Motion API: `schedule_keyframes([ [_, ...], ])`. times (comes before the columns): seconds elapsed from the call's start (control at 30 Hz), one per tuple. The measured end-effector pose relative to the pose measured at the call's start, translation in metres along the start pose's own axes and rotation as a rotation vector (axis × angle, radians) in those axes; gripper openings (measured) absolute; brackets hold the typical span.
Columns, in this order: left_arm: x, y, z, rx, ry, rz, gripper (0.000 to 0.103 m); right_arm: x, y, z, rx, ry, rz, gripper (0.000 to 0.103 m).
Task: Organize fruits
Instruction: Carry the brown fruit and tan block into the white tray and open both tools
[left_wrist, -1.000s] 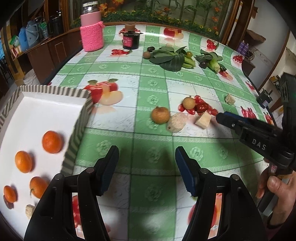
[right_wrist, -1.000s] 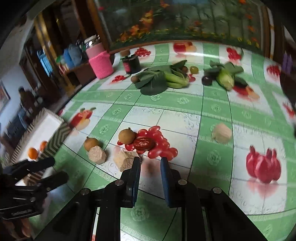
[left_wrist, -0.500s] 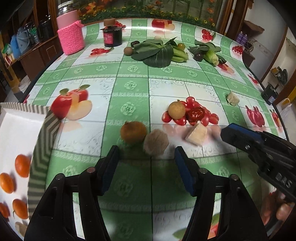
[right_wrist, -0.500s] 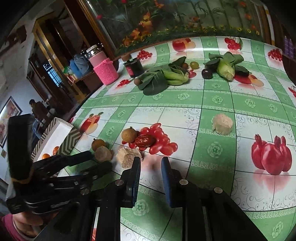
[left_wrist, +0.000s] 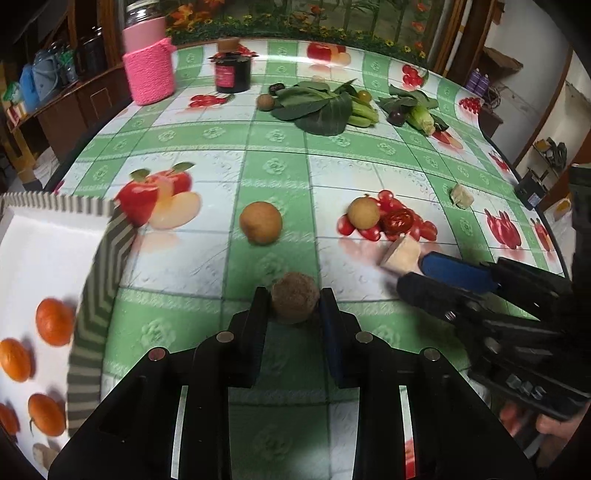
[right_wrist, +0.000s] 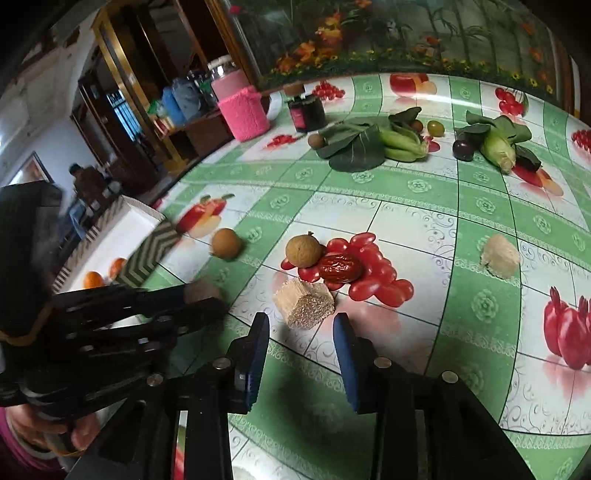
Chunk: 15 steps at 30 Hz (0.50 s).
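My left gripper (left_wrist: 293, 306) is shut on a rough brown round piece (left_wrist: 294, 302) low over the table; it also shows in the right wrist view (right_wrist: 201, 290). My right gripper (right_wrist: 301, 325) is open, its jaws just short of a tan fibrous block (right_wrist: 304, 304), which also shows in the left wrist view (left_wrist: 400, 254). A round brown fruit (left_wrist: 260, 222) lies on the cloth. Another brown fruit (left_wrist: 363, 212) and a red date (left_wrist: 397, 220) lie on printed tomatoes. A white box (left_wrist: 40, 251) at left holds several oranges (left_wrist: 54, 326).
A second tan block (right_wrist: 499, 256) lies to the right. Leafy greens (left_wrist: 319, 107), corn (right_wrist: 498, 147), a dark plum (right_wrist: 463, 149), a dark jar (left_wrist: 232, 72) and a pink-sleeved jar (left_wrist: 147, 70) stand at the table's far side.
My left gripper has moved forward and closed on the rough brown piece. My right gripper has opened wider and come up to the tan block.
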<state>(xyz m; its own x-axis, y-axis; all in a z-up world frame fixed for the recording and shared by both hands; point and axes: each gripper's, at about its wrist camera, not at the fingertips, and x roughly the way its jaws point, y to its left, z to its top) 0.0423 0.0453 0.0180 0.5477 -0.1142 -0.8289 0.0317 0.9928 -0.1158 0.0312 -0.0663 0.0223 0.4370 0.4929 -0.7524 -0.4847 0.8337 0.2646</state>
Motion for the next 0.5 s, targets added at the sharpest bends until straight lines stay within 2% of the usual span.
schedule_keyframes([
  [0.1, -0.004, 0.006, -0.005, -0.017, 0.001, -0.009, 0.026, 0.005, 0.0, 0.005, 0.012, -0.001, -0.017, 0.036],
  [0.3, -0.015, 0.013, -0.013, -0.027, 0.01, -0.092, 0.026, 0.012, 0.006, 0.011, -0.024, -0.001, -0.059, 0.036],
  [0.5, -0.025, 0.022, -0.021, -0.033, -0.012, -0.059, 0.026, 0.007, 0.011, 0.003, -0.041, -0.003, -0.067, 0.035],
])
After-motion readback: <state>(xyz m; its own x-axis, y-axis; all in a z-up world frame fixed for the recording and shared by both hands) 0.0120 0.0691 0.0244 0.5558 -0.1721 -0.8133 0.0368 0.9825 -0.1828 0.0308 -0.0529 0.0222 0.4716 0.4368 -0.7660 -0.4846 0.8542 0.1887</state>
